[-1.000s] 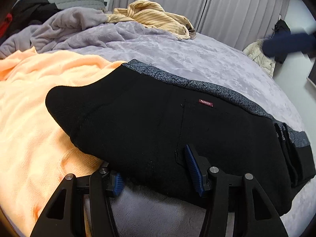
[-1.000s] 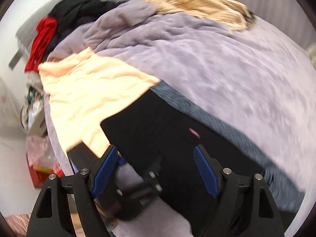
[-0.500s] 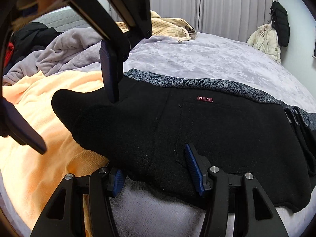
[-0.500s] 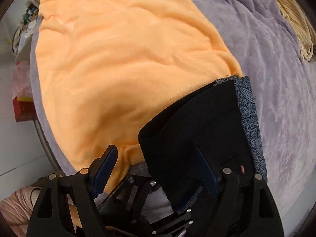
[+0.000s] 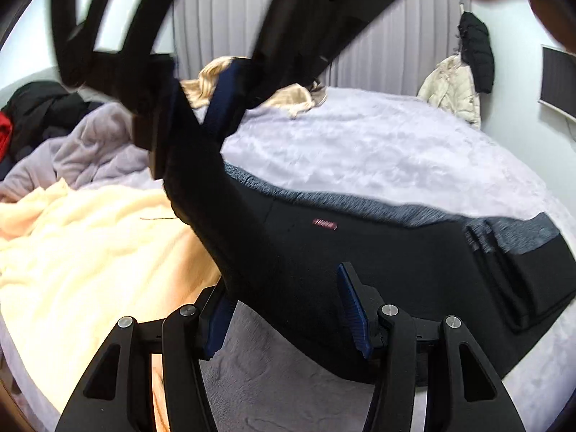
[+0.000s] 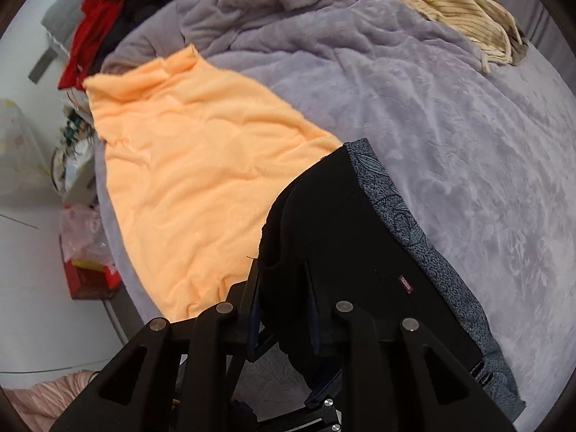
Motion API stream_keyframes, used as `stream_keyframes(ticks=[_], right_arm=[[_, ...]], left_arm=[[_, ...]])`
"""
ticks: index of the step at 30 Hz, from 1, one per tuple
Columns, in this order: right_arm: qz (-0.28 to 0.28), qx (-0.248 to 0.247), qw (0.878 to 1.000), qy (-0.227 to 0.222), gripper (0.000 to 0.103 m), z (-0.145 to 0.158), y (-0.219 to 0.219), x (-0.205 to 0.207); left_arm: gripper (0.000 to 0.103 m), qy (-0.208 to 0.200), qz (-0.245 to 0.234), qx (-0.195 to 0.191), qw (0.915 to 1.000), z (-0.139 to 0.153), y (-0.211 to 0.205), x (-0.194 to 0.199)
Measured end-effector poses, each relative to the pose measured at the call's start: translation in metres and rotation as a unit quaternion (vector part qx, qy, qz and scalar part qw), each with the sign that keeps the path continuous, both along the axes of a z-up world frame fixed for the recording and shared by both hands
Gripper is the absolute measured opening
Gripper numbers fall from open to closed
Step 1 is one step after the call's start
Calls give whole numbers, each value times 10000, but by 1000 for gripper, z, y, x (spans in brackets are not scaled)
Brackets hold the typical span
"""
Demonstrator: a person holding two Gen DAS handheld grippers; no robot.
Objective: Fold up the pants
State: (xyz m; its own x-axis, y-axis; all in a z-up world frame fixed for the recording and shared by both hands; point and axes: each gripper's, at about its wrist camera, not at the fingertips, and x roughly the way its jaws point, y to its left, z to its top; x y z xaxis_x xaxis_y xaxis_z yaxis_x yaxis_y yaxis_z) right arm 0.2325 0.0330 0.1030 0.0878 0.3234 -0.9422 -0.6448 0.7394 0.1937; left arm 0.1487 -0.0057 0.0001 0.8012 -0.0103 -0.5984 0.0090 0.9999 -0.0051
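Note:
The black pants (image 5: 396,252) with a grey patterned waistband and a small red label lie folded on the purple bed. My left gripper (image 5: 288,309) is open around their near edge, one pad under the cloth. My right gripper (image 6: 282,309) is shut on the left end of the pants (image 6: 324,237) and holds it lifted off the bed. It also shows in the left wrist view (image 5: 190,118), blurred, with the black cloth hanging from it.
An orange blanket (image 6: 187,165) lies left of the pants. A purple blanket (image 6: 360,54), a striped tan garment (image 6: 450,0) and black and red clothes (image 6: 97,25) are at the back. Jackets (image 5: 453,82) hang on the right wall. Clutter (image 6: 90,252) sits beside the bed.
My right gripper came down over the left end of the pants, shut on it and lifted it. My left gripper stayed open at the near edge.

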Motion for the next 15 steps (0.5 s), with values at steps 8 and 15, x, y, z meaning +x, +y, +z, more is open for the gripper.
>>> stream_keyframes(ticks=[8,15], right_arm=[[-838,1581,9835,-249,23,62,-120,-13],[-1579,2393,9558,-658,24,83,-249,-55]], left_arm=[[56,-526,-555,372,9964,59,-70,-18],[56,-727,-1329,653,9863,86,-168,-32]])
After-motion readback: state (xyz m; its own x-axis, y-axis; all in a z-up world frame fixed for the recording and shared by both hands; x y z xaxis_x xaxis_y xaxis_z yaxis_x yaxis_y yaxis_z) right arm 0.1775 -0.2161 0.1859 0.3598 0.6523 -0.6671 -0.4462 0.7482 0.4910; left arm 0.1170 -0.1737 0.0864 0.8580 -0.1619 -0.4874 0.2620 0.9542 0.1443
